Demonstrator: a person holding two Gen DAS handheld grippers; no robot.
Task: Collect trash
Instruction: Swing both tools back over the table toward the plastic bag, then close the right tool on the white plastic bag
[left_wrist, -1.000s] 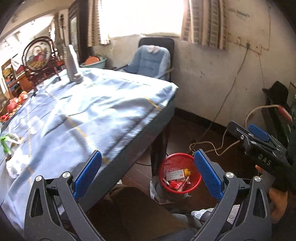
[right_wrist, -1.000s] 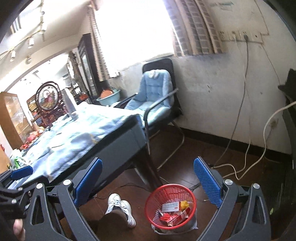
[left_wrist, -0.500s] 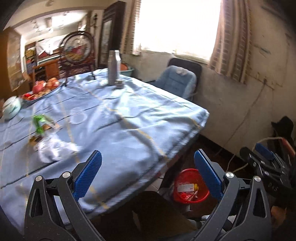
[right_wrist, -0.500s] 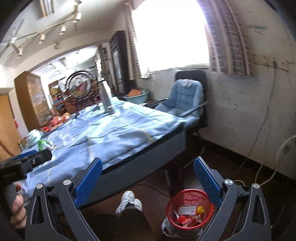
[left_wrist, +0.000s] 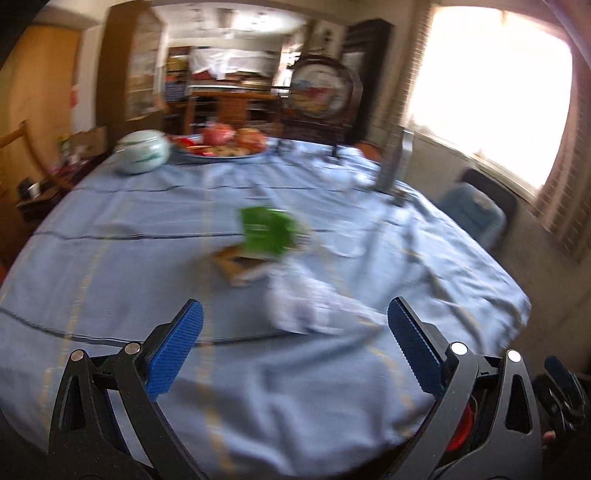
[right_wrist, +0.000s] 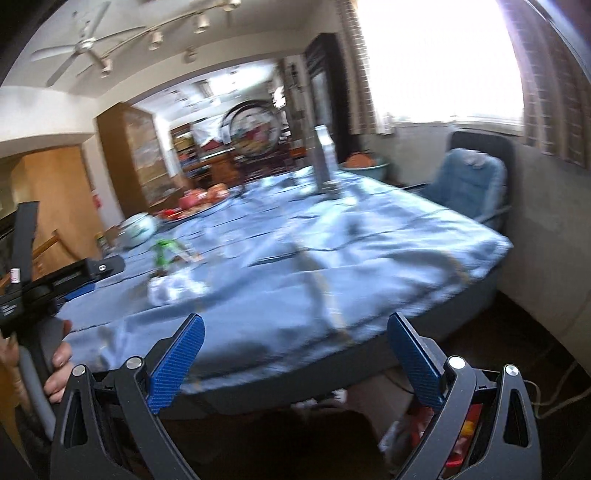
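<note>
while both my tongs, left (left_wrist: 293, 343) and right (right_wrist: 295, 350), gaped empty, the red bin (right_wrist: 463, 437) sat half hidden lower right, its wrappers a blur.

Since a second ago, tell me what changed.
Both grippers swung up from the red bin on the floor toward the table: the left gripper now faces the white crumpled tissue and green wrapper. Nothing was grasped or released. Both sets of jaws stayed open and empty; the trash stayed put.
</note>
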